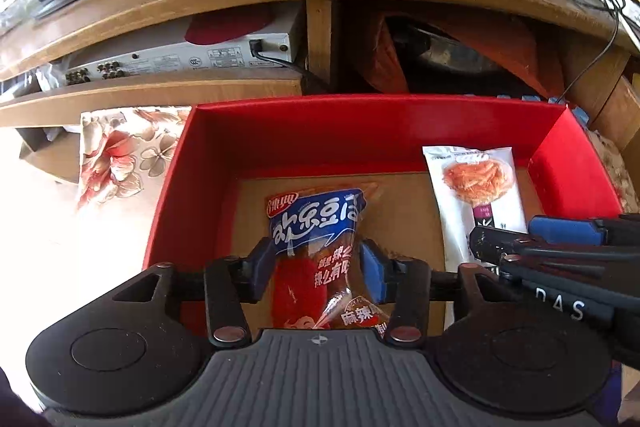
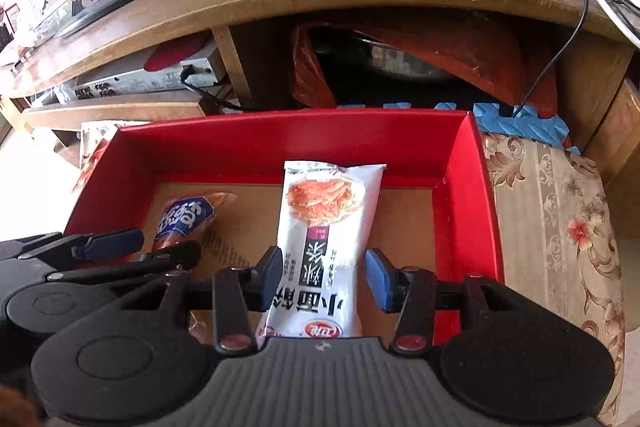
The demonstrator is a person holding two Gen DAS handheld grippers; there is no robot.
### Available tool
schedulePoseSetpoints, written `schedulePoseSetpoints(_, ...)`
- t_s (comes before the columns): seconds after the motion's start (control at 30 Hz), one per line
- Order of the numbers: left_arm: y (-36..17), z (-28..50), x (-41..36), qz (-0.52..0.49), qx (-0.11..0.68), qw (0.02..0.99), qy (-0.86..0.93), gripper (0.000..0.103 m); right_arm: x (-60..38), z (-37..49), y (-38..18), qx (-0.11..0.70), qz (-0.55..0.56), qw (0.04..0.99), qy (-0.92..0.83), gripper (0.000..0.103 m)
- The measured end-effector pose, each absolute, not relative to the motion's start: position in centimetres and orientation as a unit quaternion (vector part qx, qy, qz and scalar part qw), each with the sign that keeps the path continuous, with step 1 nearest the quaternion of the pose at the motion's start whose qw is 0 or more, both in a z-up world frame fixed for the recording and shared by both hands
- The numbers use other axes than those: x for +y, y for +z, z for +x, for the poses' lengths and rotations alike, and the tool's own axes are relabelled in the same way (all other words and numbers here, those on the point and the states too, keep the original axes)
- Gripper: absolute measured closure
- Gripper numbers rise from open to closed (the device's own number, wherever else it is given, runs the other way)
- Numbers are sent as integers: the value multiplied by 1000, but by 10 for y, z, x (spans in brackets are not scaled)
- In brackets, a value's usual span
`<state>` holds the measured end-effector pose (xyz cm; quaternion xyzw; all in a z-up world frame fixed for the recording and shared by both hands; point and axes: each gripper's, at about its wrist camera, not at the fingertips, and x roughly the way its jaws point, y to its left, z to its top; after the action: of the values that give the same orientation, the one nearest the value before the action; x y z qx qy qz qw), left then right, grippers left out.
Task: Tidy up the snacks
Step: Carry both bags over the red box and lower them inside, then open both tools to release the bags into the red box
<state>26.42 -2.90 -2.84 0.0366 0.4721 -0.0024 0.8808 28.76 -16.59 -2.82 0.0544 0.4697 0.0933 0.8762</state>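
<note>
The blue-and-red snack packet [image 1: 316,251] carries large white characters 欢乐豆 on its blue band, with 麻辣 lower down on the orange part. The white snack packet [image 2: 324,239] shows 小面筋 upside down in black. The right gripper's [image 1: 516,247] black body reads "DAS". Small labels on the silver player [image 1: 180,61] are illegible.

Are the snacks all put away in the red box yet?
Nearly. The blue snack packet and the white snack packet both lie inside the red box. The left hand-held gripper stands open around the blue one; the right hand-held gripper flanks the white one, grip unclear. Left: letting go and pulling back. No other snacks show outside the box.
</note>
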Motion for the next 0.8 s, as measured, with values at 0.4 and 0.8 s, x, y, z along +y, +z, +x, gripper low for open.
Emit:
schedulePoseSetpoints(0.4, -2, 242, -20, 18, 452, 892, -11, 33, -167, 264, -1, 449, 45, 888, 86, 59)
schedulePoseSetpoints(0.8, 18, 197, 8, -6, 447, 894, -8, 29, -160, 217, 22, 443, 35, 891, 96, 58)
